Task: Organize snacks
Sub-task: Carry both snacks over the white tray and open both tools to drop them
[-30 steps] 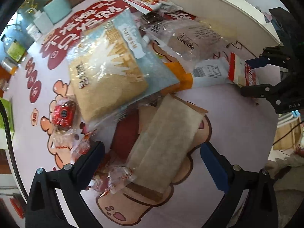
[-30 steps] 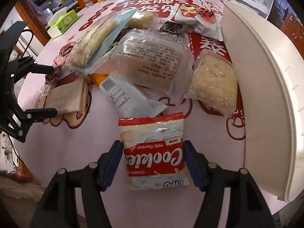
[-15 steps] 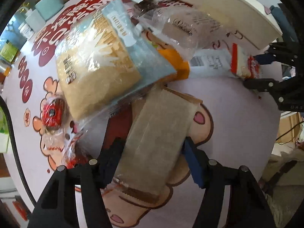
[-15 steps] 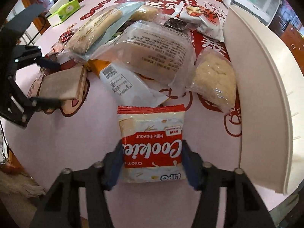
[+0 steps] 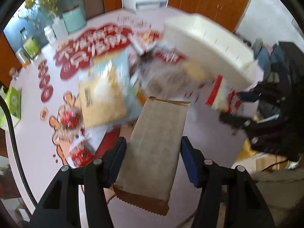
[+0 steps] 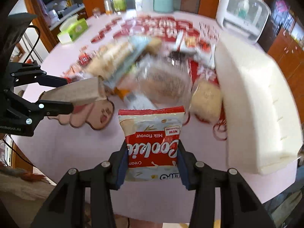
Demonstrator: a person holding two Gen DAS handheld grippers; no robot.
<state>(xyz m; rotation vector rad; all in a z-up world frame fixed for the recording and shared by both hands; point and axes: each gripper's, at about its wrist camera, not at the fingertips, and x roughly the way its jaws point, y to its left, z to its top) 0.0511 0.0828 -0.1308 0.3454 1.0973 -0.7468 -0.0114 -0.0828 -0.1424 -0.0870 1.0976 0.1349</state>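
Left wrist view: the left gripper (image 5: pixel 153 156), jaws closing, clamped the brown paper packet (image 5: pixel 154 146) above the pink table (image 5: pixel 32 133).
Right wrist view: the right gripper (image 6: pixel 152 164) squeezed the red cookie pack (image 6: pixel 153 142), lifted beside the white bin (image 6: pixel 256 102)

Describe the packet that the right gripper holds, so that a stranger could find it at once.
Start from the long white tray on the pink table. Just beside it, the right gripper grips a cookie packet above the table. Unlike the clear bags behind, it is red and white with "Cookies" printed large.
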